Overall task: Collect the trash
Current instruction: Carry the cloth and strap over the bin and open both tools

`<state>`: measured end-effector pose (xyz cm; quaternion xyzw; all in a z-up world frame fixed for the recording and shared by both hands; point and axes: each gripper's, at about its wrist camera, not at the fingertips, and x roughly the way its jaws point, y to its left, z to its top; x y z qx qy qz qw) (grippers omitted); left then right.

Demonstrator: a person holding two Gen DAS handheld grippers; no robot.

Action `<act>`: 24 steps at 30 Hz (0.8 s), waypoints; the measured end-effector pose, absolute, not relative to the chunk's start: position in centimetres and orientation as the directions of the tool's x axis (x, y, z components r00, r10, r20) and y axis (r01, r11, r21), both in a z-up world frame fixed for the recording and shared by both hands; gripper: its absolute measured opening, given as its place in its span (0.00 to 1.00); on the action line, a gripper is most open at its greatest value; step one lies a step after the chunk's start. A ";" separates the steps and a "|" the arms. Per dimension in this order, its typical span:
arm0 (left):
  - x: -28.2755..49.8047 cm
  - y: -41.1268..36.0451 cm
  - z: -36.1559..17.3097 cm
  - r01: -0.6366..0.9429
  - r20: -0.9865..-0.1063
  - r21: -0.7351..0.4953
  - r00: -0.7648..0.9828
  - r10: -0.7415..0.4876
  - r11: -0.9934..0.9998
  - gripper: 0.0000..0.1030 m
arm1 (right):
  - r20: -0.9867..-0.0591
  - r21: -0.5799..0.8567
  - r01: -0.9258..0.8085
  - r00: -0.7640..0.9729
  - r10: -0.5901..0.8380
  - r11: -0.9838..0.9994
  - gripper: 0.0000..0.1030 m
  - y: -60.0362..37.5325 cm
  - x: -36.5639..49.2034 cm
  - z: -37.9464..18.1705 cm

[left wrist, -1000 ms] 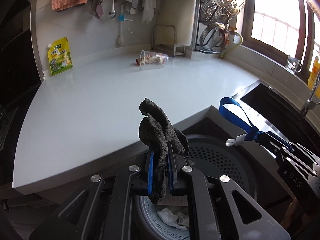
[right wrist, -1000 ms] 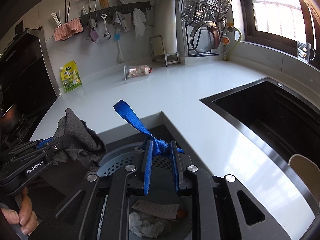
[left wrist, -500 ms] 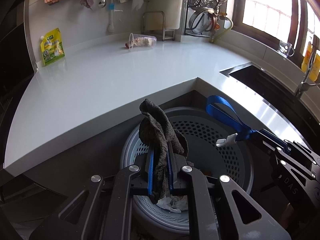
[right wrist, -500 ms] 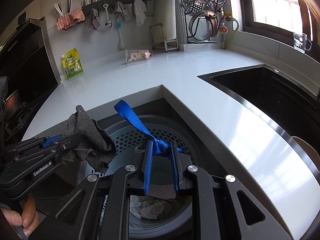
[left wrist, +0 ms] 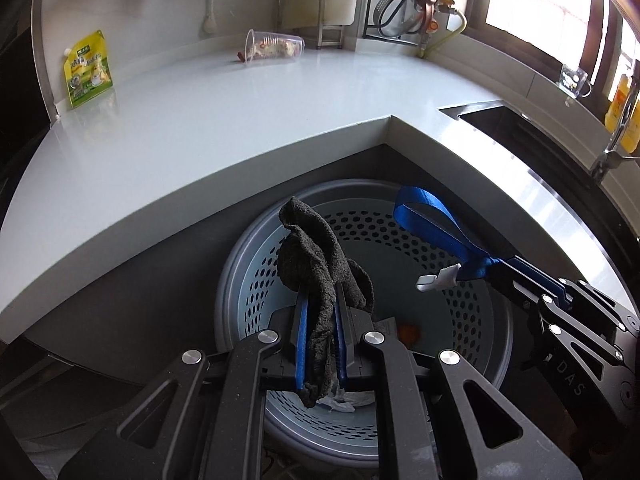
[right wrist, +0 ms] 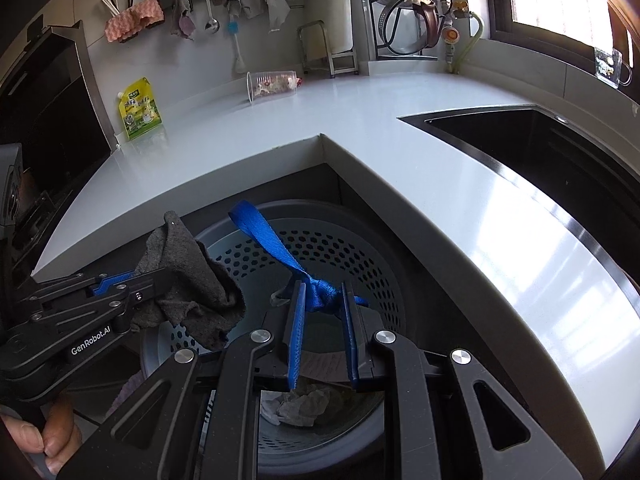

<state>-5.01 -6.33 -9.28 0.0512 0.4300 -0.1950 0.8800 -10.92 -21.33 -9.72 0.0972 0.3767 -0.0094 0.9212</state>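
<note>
My left gripper (left wrist: 320, 304) is shut on a dark grey rag (left wrist: 316, 264) and holds it over the round perforated trash bin (left wrist: 472, 240) below the counter corner. The rag also shows in the right wrist view (right wrist: 192, 292). My right gripper (right wrist: 323, 304) is shut on a blue strap (right wrist: 276, 240) with a white clip (left wrist: 436, 282), also over the bin (right wrist: 360, 240). Crumpled white paper (right wrist: 296, 404) and a paper slip lie in the bin. A clear plastic cup with scraps (left wrist: 274, 46) lies on its side far back on the counter.
A white L-shaped counter (left wrist: 240, 120) wraps the bin. A yellow-green pouch (left wrist: 86, 72) leans on the back wall at left. A dark sink (right wrist: 540, 148) is on the right. Utensils, cloths and a rack (right wrist: 408, 20) hang at the back.
Both grippers have moved down and back from the counter to above the bin, still holding the rag and the strap. The bin is now in full view.
</note>
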 end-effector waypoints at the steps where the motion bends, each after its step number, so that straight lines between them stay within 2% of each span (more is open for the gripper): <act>1: -5.0 -6.3 -9.3 0.387 -0.778 -0.079 0.552 -0.299 0.919 0.12 | -0.698 0.172 0.091 0.714 0.056 0.981 0.17 -21.4 -10.9 -9.8; 7: -4.5 -6.2 -9.7 0.374 -0.792 -0.095 0.532 -0.298 0.922 0.14 | -0.706 0.173 0.100 0.707 0.053 0.980 0.18 -21.6 -10.7 -10.1; 9: -4.5 -6.1 -9.9 0.369 -0.795 -0.097 0.530 -0.295 0.924 0.16 | -0.704 0.176 0.107 0.708 0.049 0.979 0.24 -21.8 -10.8 -10.1; 12: -4.6 -5.9 -9.7 0.363 -0.790 -0.094 0.540 -0.292 0.927 0.27 | -0.694 0.172 0.119 0.719 0.035 0.978 0.37 -22.0 -11.0 -9.8; 15: -4.7 -5.8 -9.5 0.356 -0.783 -0.090 0.552 -0.287 0.930 0.47 | -0.690 0.173 0.124 0.723 0.030 0.977 0.37 -22.2 -11.2 -9.7; 16: -4.8 -5.7 -9.4 0.352 -0.779 -0.089 0.558 -0.286 0.932 0.57 | -0.690 0.173 0.126 0.723 0.029 0.977 0.37 -22.2 -11.2 -9.7; 17: -4.8 -5.6 -9.3 0.349 -0.774 -0.090 0.565 -0.286 0.933 0.61 | -0.690 0.174 0.128 0.724 0.028 0.976 0.37 -22.3 -11.3 -9.7; 24: -4.9 -5.2 -9.2 0.339 -0.772 -0.088 0.571 -0.280 0.936 0.64 | -0.692 0.185 0.126 0.721 0.038 0.975 0.38 -22.3 -11.3 -9.7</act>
